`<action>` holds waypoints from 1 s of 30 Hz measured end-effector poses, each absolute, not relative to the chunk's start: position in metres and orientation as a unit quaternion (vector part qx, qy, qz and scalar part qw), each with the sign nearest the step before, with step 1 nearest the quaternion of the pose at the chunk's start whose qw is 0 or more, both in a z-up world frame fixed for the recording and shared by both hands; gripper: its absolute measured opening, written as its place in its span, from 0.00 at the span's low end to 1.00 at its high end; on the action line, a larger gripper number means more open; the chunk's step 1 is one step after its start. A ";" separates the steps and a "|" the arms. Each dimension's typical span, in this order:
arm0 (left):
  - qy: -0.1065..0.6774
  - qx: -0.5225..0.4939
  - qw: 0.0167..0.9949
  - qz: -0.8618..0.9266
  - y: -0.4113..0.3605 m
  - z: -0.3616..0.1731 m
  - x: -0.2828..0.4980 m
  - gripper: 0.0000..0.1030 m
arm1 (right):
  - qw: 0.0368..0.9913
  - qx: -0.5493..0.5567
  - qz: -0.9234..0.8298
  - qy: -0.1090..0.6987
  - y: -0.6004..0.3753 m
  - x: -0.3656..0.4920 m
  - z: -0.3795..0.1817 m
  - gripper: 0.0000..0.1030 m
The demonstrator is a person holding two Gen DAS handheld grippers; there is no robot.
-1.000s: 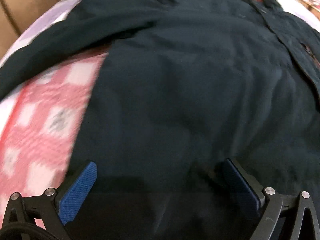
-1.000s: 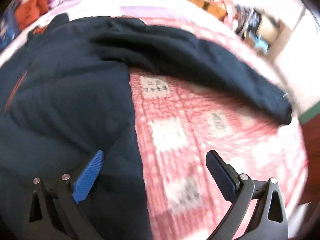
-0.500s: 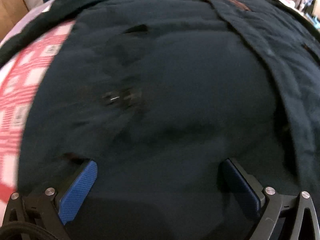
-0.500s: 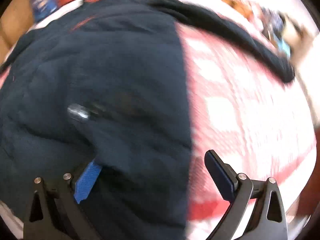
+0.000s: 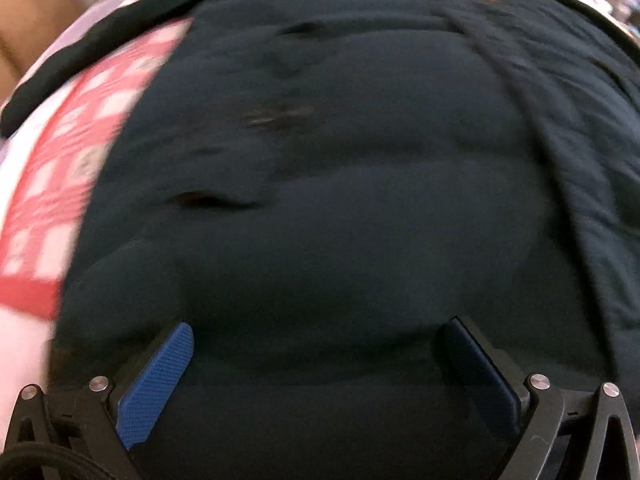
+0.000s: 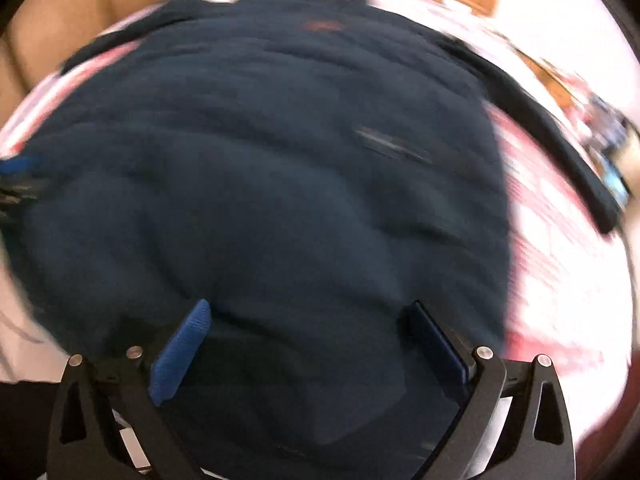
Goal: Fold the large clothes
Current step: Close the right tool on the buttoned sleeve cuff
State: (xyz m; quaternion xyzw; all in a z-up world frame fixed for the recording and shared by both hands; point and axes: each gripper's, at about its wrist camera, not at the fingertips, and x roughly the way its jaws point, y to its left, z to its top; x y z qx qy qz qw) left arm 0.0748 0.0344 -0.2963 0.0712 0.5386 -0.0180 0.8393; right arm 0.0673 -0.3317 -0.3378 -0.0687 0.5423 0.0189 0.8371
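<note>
**A:** Left wrist view first: I see my left gripper (image 5: 316,340) with its blue pads spread wide, nothing between them but the dark navy jacket (image 5: 340,184) lying underneath. Whether the tips touch the cloth I cannot tell; the picture is smeared.

**B:** And the garment itself?

**A:** It lies spread flat over a red-and-white checked bedspread (image 5: 76,152), filling most of the frame. One sleeve (image 5: 100,40) stretches out to the left along the top of the checks. A placket seam (image 5: 532,128) runs up the right side.

**B:** What do I get from the other side?

**A:** On the right wrist view my right gripper (image 6: 308,316) is just as wide, empty, over the lower part of the jacket (image 6: 260,184). The other sleeve (image 6: 560,140) reaches out to the right across the bedspread (image 6: 560,264). A small reddish mark (image 6: 322,25) sits high on the chest. At the far left edge something blue (image 6: 18,168) shows, too blurred to name.
</note>
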 end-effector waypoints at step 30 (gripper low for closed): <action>0.441 0.029 0.896 -0.041 -0.204 -0.327 0.416 1.00 | 0.837 0.102 -0.215 0.493 -0.552 0.360 -0.355 0.98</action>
